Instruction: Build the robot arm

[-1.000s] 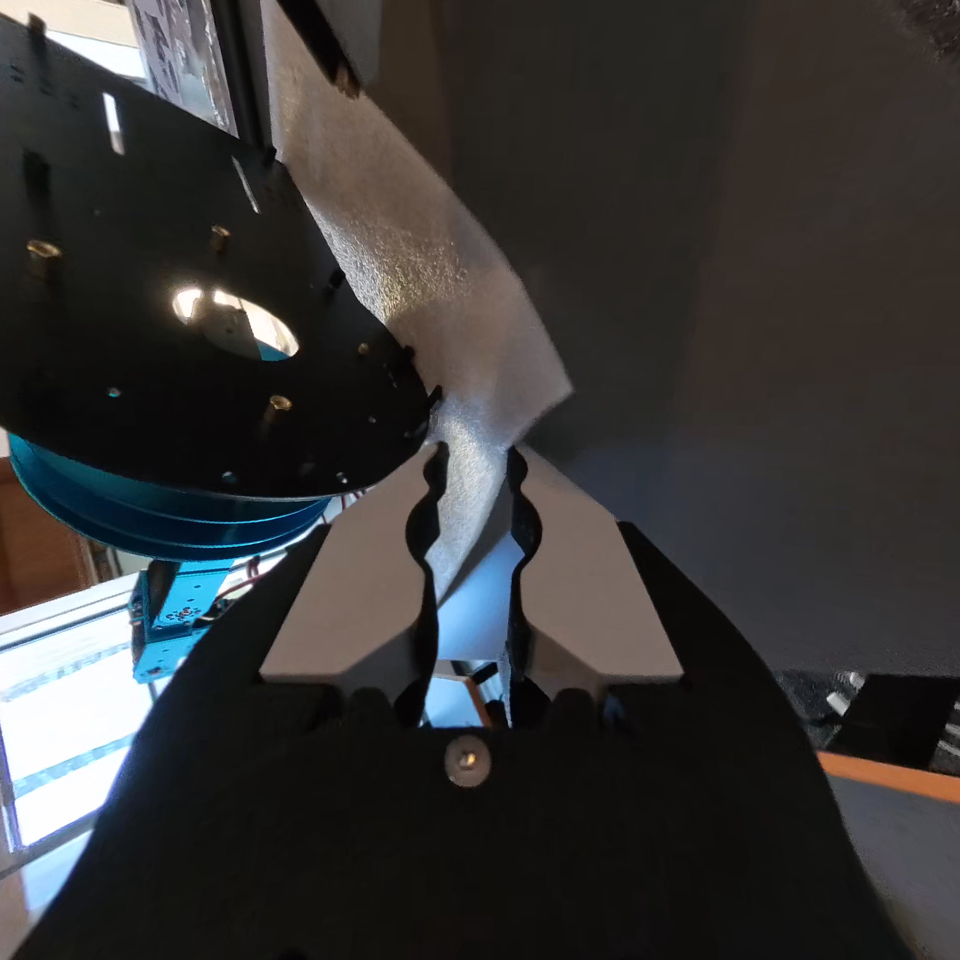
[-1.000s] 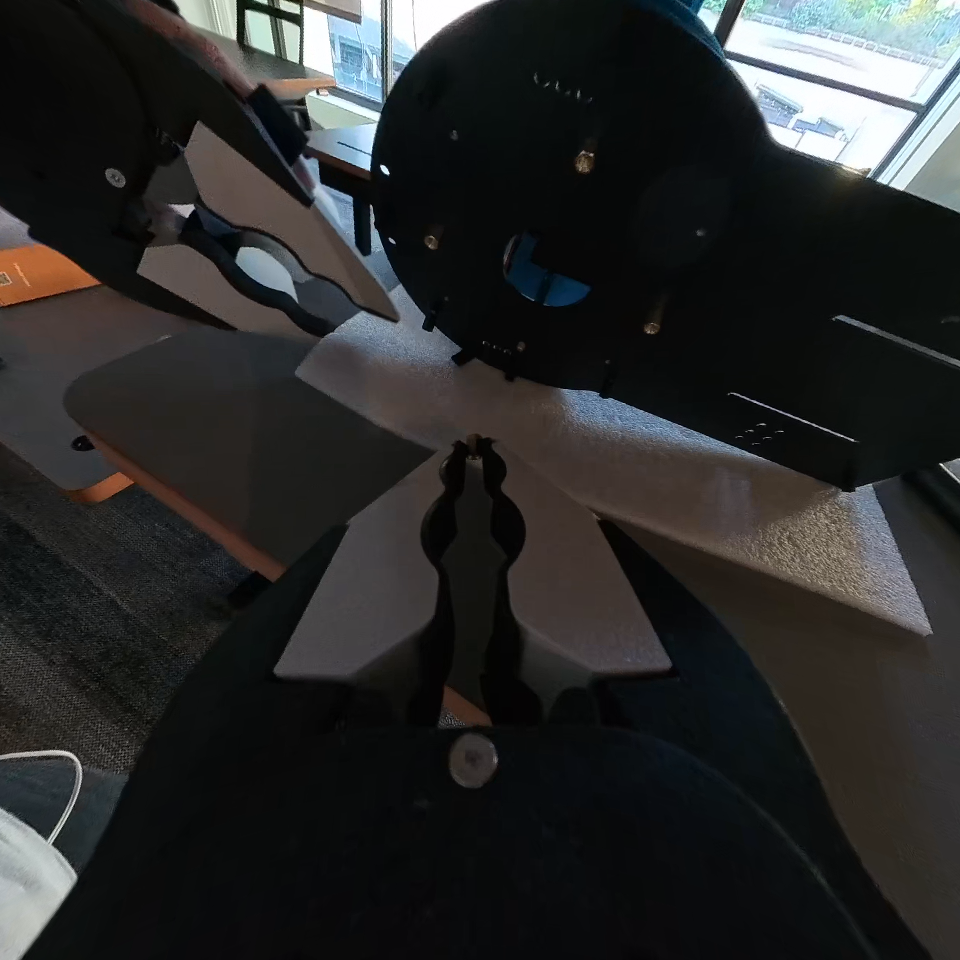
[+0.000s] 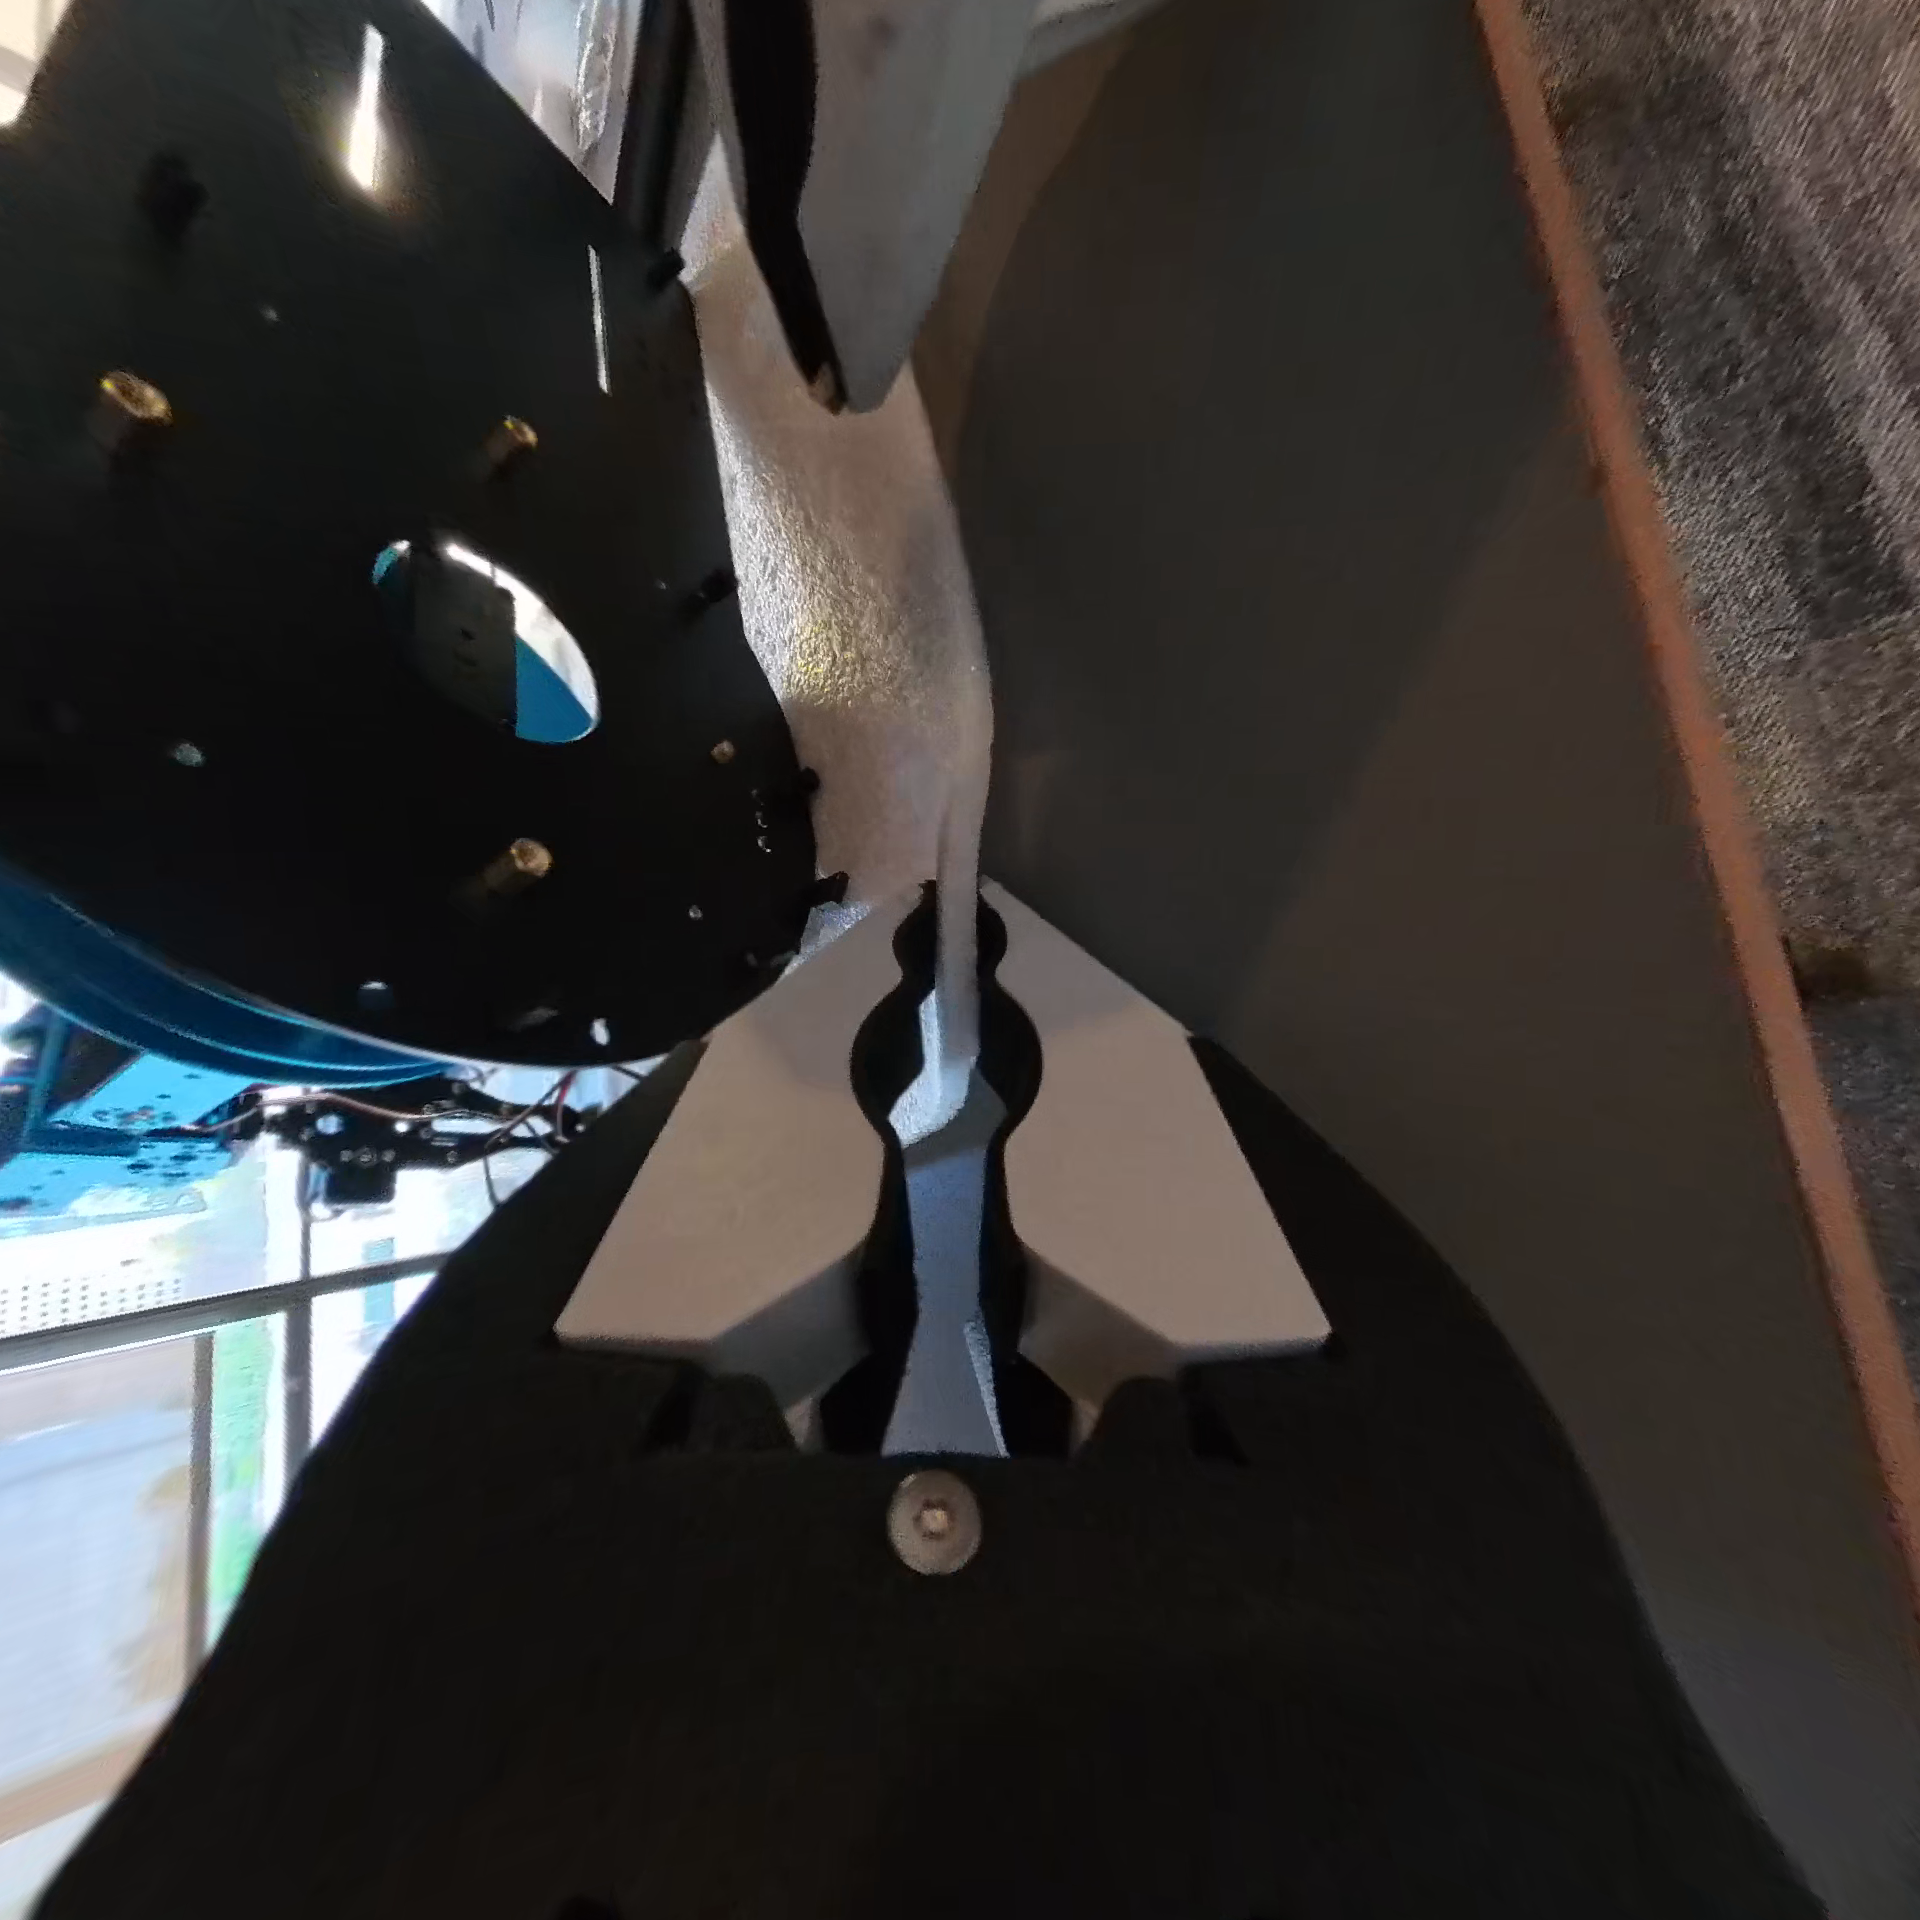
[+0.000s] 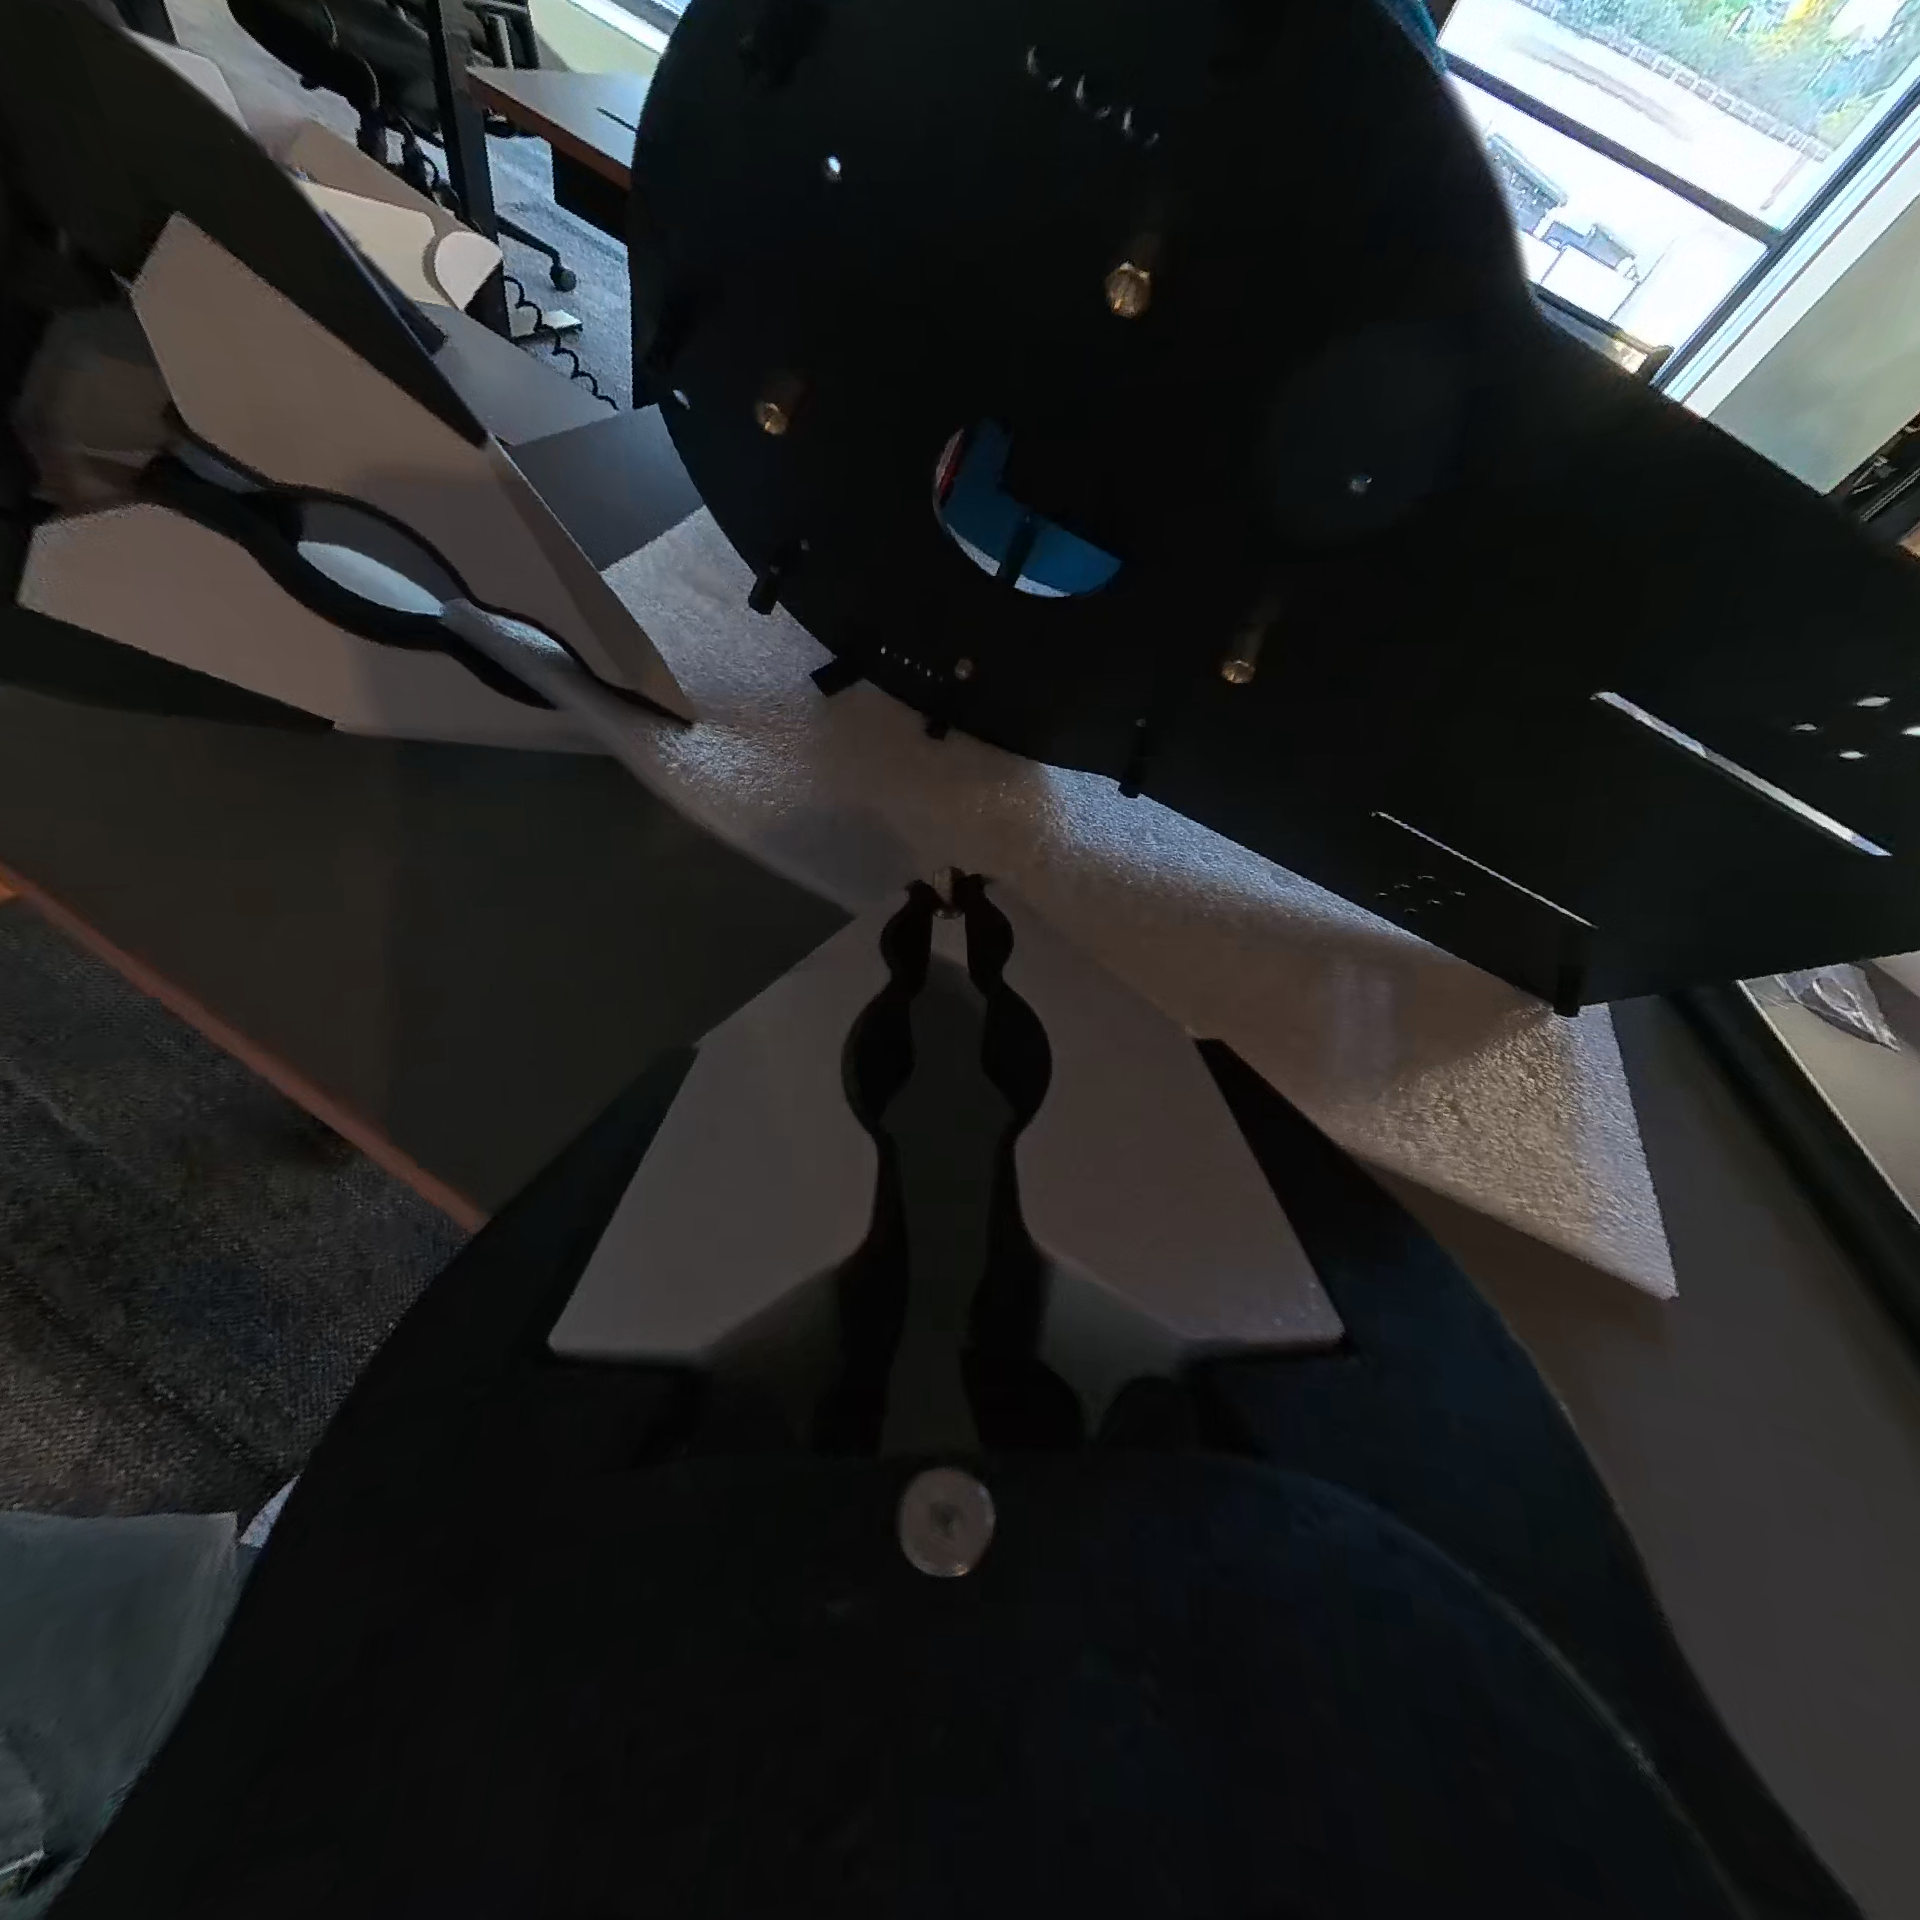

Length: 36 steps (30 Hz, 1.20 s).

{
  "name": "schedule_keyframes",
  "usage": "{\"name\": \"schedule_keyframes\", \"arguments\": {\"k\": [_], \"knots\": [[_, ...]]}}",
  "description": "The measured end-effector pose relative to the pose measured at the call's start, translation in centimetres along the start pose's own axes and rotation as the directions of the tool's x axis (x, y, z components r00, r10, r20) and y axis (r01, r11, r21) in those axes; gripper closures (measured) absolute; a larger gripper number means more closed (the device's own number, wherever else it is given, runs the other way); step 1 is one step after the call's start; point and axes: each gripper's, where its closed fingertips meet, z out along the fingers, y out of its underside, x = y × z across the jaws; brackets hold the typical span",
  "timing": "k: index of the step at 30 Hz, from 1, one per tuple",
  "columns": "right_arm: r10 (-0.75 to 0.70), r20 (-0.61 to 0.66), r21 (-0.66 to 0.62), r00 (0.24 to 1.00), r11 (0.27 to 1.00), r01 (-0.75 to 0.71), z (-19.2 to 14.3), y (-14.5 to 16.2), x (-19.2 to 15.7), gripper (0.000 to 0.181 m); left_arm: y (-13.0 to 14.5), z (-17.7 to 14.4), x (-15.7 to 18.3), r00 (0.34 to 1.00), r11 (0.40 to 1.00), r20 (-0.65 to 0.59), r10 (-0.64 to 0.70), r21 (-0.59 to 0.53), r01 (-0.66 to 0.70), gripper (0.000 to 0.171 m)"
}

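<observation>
On the bench (image 4: 312, 831), left gripper (image 3: 951, 914) jaws pinch the white foam sheet's (image 4: 1143, 883) corner, right gripper (image 4: 948, 894) jaws clamp a small screw (image 4: 945, 902) just beside the black chassis plate (image 4: 1039, 364).

Left gripper (image 3: 951, 904) clamped on the corner of a white foam sheet (image 3: 873, 665) lying on the dark table (image 3: 1299, 727); black perforated plate (image 3: 312, 582) beside it.

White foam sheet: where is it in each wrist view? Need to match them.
Left wrist view: the white foam sheet runs down the centre, its corner pinched in the left gripper.
Right wrist view: it lies across the middle, under the black plate.
Shared landmark: the black plate, with its round hole.
</observation>
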Motion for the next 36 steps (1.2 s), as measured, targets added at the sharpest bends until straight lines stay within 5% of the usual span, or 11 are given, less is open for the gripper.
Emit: {"name": "schedule_keyframes", "arguments": {"k": [29, 36], "knots": [[0.034, 0.027, 0.036, 0.999, 0.999, -0.035, 0.3, -1.4, -3.9, 0.177, -0.4, -3.3, 2.4, 1.0, 0.998, 0.007, -0.014, 0.062, 0.013, 0.17], [0.115, -0.019, 0.048, 0.993, 0.992, -0.114, 0.9, -1.7, -3.4, 0.177, -1.2, -4.8, 2.2, 0.933, 0.931, -0.138, -0.331, 0.113, 0.347, 0.133]]}}
